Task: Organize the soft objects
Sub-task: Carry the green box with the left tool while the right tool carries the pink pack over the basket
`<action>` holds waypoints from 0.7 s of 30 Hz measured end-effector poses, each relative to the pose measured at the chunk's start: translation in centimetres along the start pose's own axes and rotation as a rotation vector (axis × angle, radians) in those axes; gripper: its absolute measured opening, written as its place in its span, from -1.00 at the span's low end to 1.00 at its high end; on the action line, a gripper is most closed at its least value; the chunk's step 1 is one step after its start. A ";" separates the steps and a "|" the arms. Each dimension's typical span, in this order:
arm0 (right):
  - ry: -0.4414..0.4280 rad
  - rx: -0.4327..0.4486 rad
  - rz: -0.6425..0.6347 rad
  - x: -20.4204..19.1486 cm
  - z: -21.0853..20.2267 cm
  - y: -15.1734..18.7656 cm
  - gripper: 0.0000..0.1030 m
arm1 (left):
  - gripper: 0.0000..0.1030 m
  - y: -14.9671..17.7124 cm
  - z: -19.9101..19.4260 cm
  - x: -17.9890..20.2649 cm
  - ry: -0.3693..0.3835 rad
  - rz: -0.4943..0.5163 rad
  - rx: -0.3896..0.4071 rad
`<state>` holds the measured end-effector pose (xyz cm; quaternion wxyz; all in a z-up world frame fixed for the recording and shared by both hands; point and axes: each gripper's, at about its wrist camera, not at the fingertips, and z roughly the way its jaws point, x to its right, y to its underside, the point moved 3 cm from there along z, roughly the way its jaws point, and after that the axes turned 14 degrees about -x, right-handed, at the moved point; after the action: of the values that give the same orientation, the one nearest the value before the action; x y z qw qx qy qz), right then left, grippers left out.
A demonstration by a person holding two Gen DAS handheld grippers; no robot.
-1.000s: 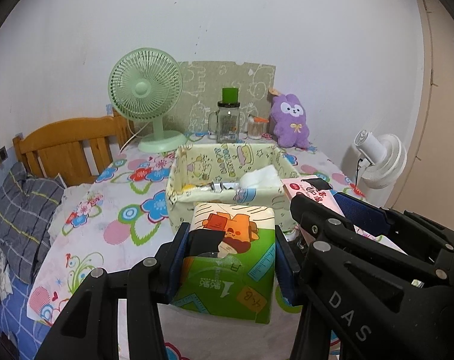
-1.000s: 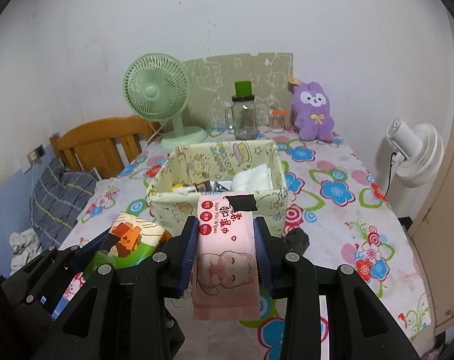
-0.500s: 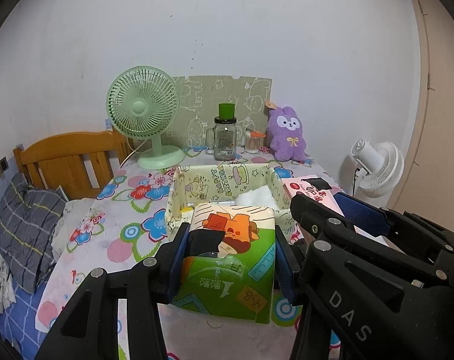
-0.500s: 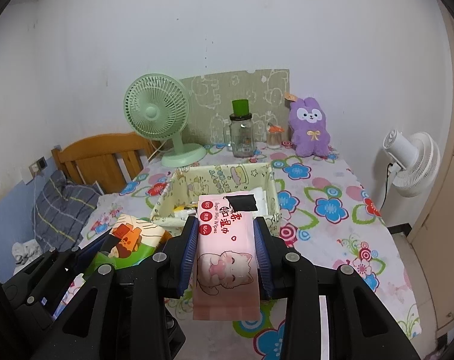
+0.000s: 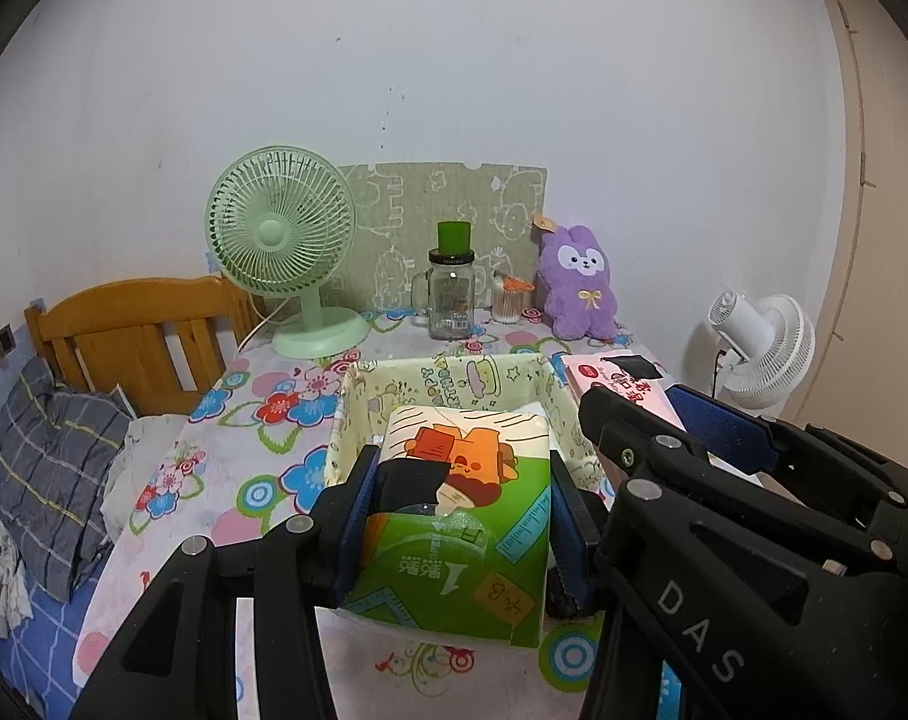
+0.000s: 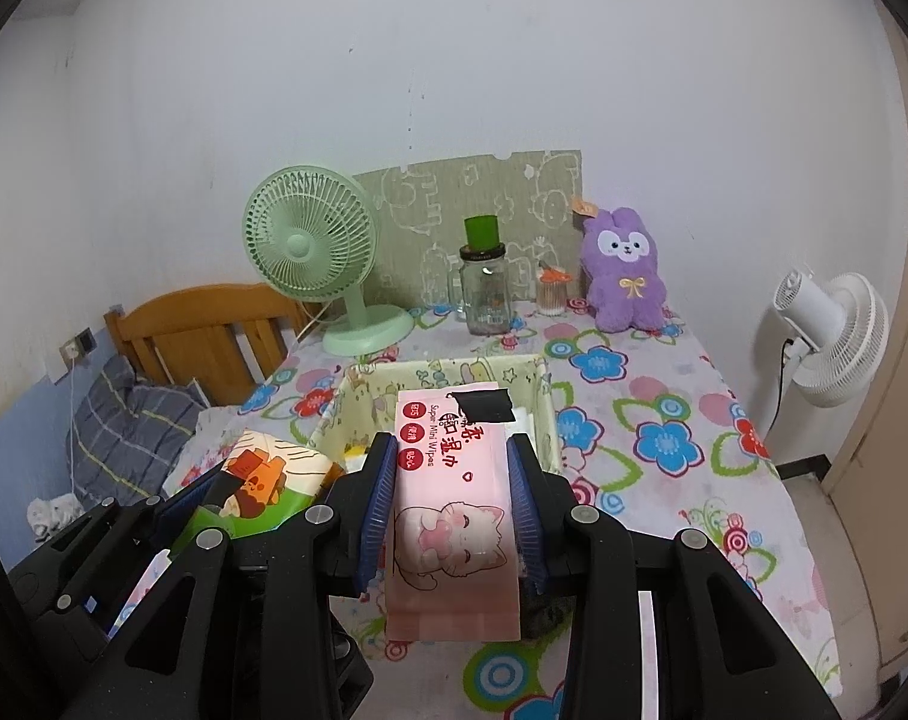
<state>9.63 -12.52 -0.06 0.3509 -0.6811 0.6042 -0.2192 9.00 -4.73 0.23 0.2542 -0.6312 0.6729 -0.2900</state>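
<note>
Two packs fill my jaws: left gripper clamps the tissue pack, right gripper the wipes pack, both seemingly above the fabric bin ahead.

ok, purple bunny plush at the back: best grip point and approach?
Probably the purple bunny plush body, below the head, fingers closing across its left and right sides. It sits upright against the wall, so come from the front. The cotton-swab jar stands close on its left, so keep that finger tight.

A flower-print tablecloth is covering the table. Ahead of the grippers, a fabric storage box is sitting on it. Beyond are standing a green desk fan, a glass jar and a purple plush rabbit.
</note>
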 end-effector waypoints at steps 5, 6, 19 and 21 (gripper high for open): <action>-0.001 0.005 0.002 0.3 0.7 -1.0 -0.22 | 0.02 -0.8 0.6 0.1 0.001 0.000 0.002; -0.001 0.005 0.004 0.4 0.9 -1.1 -0.22 | 0.02 -0.8 0.6 0.1 0.000 0.000 0.002; -0.003 0.001 0.008 0.9 3.0 -3.0 -0.22 | 0.02 -2.7 3.0 -0.2 0.004 -0.016 -0.005; 0.000 0.000 0.007 0.9 3.5 -3.4 -0.22 | 0.02 -2.9 3.4 -0.3 0.008 -0.020 -0.006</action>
<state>14.65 -12.61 0.06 0.3515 -0.6789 0.6067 -0.2177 13.52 -4.81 -0.10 0.2469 -0.6373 0.6685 -0.2931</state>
